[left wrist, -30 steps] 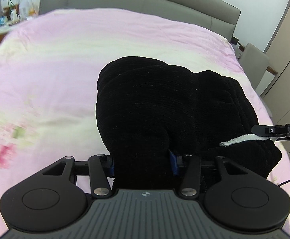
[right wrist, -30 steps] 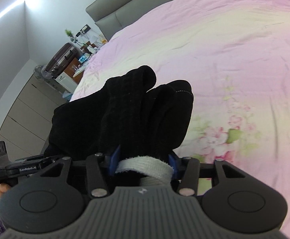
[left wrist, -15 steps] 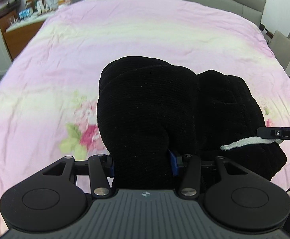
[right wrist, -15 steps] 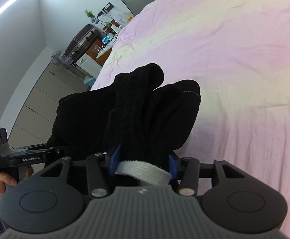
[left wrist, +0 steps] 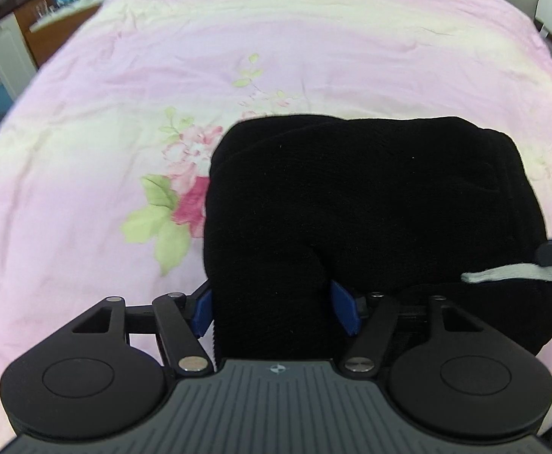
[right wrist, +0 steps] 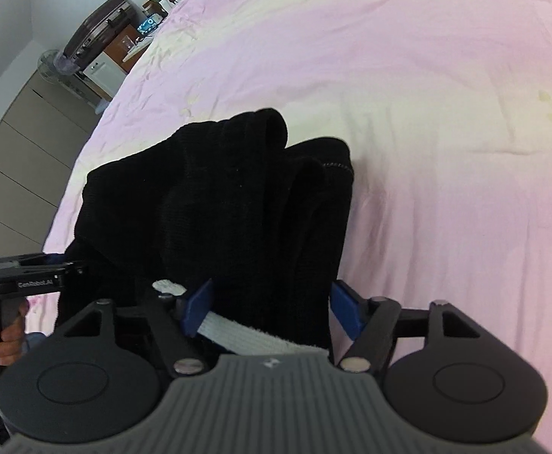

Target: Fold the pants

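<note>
Both grippers are spreading their jaws where a moment ago they were pinching: the left gripper (left wrist: 276, 310) is opening around the near edge of the black pants (left wrist: 370, 204), and the right gripper (right wrist: 272, 310) is opening over the fabric and its white drawstring (right wrist: 245, 335). The cloth is sitting between the blue pads (left wrist: 202, 312), no longer squeezed. The bundle is now lying lower on the pink floral bedspread (left wrist: 124, 113), so the fold is probably being set down and released.

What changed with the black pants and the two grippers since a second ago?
Both grippers came down toward the pink bedspread with the folded black pants. The left gripper and right gripper gripped the cloth before; now their jaws are opening, with the pants between them and gaps showing beside the blue pads. The white drawstring stays by the right gripper.
</note>
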